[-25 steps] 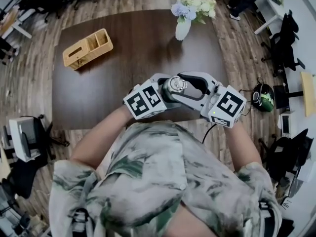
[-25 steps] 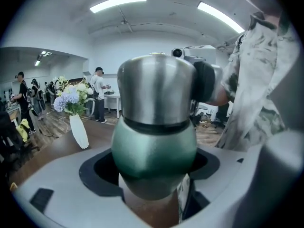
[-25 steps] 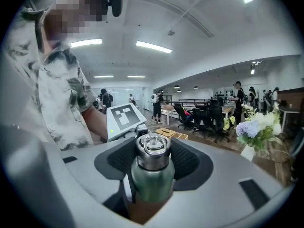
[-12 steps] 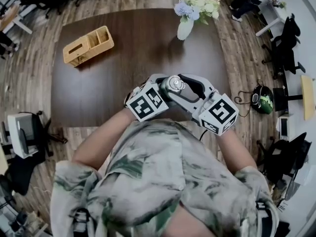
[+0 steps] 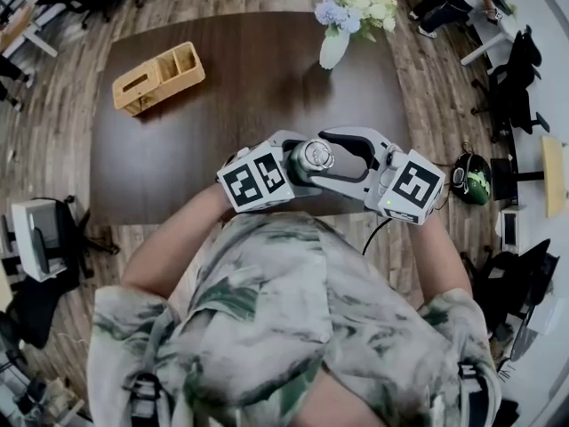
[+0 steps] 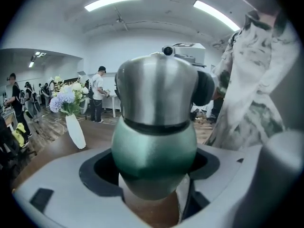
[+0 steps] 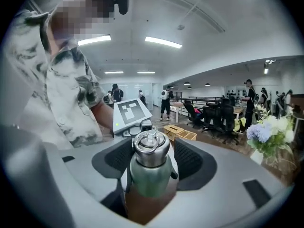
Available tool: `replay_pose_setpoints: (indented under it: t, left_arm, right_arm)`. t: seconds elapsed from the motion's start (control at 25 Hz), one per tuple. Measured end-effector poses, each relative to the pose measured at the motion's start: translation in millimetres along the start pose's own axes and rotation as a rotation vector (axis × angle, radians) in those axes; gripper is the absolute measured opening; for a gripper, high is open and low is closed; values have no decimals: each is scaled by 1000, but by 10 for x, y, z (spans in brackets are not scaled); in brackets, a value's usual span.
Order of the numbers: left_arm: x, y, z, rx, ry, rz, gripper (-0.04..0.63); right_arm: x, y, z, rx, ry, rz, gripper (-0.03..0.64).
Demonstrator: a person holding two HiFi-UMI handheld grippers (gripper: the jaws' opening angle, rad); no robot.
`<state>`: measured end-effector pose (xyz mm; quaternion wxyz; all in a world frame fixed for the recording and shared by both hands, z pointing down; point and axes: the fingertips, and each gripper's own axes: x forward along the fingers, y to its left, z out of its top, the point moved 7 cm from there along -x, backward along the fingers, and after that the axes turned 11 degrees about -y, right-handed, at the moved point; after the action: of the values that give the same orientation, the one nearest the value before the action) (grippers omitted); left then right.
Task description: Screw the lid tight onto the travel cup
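Both grippers raised over near edge of dark table [image 5: 178, 149]. Left gripper [image 5: 289, 157] grips travel cup [image 5: 304, 167] from left side, silver lid [image 5: 316, 153] facing up at camera. Right gripper [image 5: 331, 160] reaches in from right — jaws just opened wider, standing apart with lid between them. Wooden box [image 5: 158, 79] on table's far left, white vase [image 5: 332, 49] with flowers [image 5: 351, 9] at far edge — well apart.
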<state>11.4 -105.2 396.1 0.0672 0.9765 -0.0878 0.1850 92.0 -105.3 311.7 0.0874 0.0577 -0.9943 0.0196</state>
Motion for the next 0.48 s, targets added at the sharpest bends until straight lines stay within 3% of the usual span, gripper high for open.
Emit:
replay_pose_setpoints:
  t: [0.24,0.48]
  left_arm:
    - [62,-134,-18,34,2,-76,394]
    - [51,-115,-22,38,13,-53,394]
  right_arm:
    - [23,94,44,-29,-2,73,284]
    - [19,103,29,-25,-5,39,267]
